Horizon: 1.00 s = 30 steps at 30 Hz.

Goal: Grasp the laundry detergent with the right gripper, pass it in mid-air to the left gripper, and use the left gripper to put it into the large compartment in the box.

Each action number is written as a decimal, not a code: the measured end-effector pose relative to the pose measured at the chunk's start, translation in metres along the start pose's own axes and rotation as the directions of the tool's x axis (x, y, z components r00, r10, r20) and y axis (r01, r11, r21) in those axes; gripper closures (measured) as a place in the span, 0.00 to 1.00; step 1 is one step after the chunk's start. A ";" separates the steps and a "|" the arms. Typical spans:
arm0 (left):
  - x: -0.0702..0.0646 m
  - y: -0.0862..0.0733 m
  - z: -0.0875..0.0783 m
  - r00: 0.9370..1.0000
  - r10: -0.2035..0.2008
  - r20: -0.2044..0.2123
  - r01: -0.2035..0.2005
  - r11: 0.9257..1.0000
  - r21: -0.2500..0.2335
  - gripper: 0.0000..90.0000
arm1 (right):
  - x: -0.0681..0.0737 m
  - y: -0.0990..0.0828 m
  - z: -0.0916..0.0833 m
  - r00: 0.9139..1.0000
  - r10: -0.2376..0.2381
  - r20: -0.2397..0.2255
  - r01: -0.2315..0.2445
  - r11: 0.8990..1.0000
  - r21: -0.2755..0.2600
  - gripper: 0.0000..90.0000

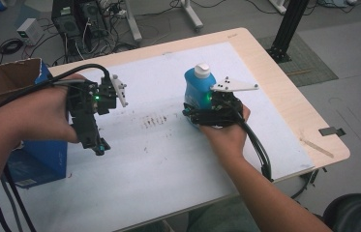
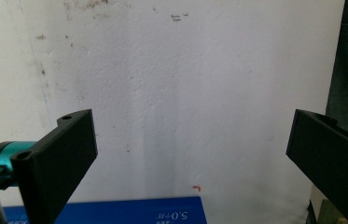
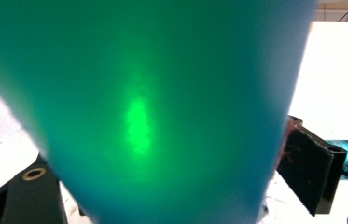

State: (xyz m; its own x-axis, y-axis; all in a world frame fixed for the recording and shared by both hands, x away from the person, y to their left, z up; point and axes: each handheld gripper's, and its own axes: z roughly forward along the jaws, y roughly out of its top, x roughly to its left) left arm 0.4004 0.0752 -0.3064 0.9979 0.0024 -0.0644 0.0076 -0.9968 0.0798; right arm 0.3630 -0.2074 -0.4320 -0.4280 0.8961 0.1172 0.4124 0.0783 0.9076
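The right gripper point(image 1: 202, 115) has its jaws set around the lower body of the blue bottle point(image 1: 198, 89), which stands upright near the middle of the white-covered surface point(image 1: 168, 164), its white cap point(image 1: 202, 71) on. In the right gripper view the bottle's blue wall sits between the two black jaws and looks pressed by them, though it is so close and blurred that firm contact on both sides is hard to confirm. The left gripper point(image 1: 101, 147) hangs above the surface with its jaws wide apart and nothing between them, next to the open cardboard box point(image 1: 11, 82) with blue sides at the left edge. The step in hand looks like the grasp on the bottle, just ahead of a lift. The next move likely calls for a steady squeeze and a straight rise (the bottle is tall, so tilt matters), probably toward the box.
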 end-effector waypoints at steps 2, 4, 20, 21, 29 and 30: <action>0.000 -0.001 0.000 1.000 -0.008 0.002 0.008 1.000 0.002 0.02 | 0.000 0.000 0.000 1.000 0.002 0.006 -0.002 1.000 -0.001 0.27; 0.001 -0.002 0.001 1.000 -0.007 0.002 0.007 1.000 0.003 0.02 | 0.000 0.000 0.000 1.000 0.001 0.008 -0.001 1.000 -0.002 0.27; 0.002 -0.005 0.001 1.000 -0.012 0.003 0.012 1.000 0.002 0.02 | 0.004 -0.001 -0.001 1.000 -0.023 0.012 0.023 1.000 -0.017 0.32; 0.002 -0.005 0.001 1.000 -0.008 0.001 0.008 1.000 0.003 0.02 | 0.005 -0.001 -0.001 1.000 -0.023 0.011 0.023 1.000 -0.017 0.32; 0.002 -0.006 0.001 1.000 -0.014 0.000 0.014 1.000 0.006 0.02 | 0.005 -0.004 -0.002 1.000 -0.021 0.012 0.021 0.999 -0.026 0.38; 0.002 -0.006 0.001 1.000 -0.011 0.001 0.011 1.000 0.008 0.02 | 0.005 -0.005 -0.002 1.000 -0.018 0.012 0.019 0.999 -0.027 0.39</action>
State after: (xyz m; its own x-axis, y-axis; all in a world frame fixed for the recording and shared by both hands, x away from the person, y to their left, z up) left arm 0.4021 0.0810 -0.3081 0.9977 0.0130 -0.0660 0.0177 -0.9973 0.0716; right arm 0.3573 -0.2044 -0.4352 -0.4257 0.8998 0.0955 0.3829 0.0834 0.9200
